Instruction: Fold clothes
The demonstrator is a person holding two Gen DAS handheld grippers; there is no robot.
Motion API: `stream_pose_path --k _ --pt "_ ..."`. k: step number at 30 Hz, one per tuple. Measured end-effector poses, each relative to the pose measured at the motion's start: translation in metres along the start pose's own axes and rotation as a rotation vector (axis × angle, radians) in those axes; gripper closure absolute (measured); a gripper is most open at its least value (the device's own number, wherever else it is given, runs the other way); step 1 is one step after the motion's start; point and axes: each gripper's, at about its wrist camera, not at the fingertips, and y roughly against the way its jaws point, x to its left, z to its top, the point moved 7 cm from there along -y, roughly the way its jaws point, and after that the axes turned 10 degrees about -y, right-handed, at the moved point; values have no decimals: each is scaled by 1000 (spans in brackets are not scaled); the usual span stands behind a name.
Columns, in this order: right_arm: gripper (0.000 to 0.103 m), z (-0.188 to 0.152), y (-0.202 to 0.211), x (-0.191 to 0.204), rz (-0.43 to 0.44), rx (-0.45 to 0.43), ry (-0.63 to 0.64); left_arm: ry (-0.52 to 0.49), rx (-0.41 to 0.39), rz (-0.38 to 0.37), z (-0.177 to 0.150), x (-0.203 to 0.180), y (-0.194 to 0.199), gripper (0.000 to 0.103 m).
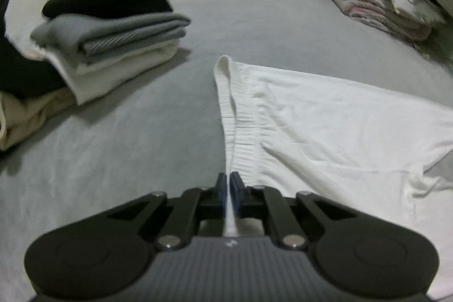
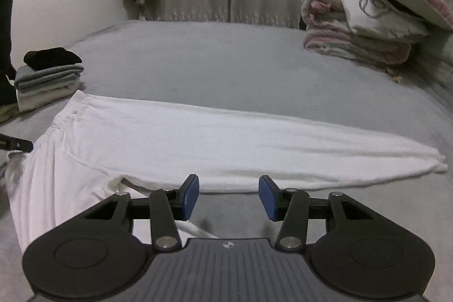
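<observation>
**Waistband pinched, leg end still to take**

White trousers [image 2: 198,137] lay flat across the grey bed [image 2: 212,61], legs stacked, waistband toward the folded pile [image 1: 113,41]. Left tool [image 1: 228,186] was clamped tight on the ribbed waistband [image 1: 235,126]. Right tool [image 2: 228,198] stood about half open, empty, near the long lower edge. Judgement: it should take both cuff layers together before lifting, keeping cloth taut so the fold lands square.
</observation>
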Motion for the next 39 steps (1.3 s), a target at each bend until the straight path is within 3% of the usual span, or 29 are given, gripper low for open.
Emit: stream_pose_path --k 7,11,15,17,19,25,31,34,39 --pt "58 0 -1 2 9 0 6 69 -18 -34 2 19 17 99" --pt "58 -2 -1 14 29 1 37 82 -3 -101 3 14 8 94" --pt "57 -6 2 30 71 -7 67 82 11 -82 2 12 -1 94" --pt "57 -7 5 39 113 -12 81 113 5 -110 4 15 0 94" --pt "57 -8 6 51 172 -11 114 157 -6 -144 5 20 2 85" --pt "58 -7 5 98 260 -52 291 271 41 -162 -13 42 12 85" --pt "69 -6 -12 164 364 -13 391 275 42 -198 -18 48 17 87" --pt "69 2 -35 212 434 52 400 255 58 -225 -23 42 16 87" --pt "69 14 -84 271 460 138 425 240 79 -253 -28 37 15 87"
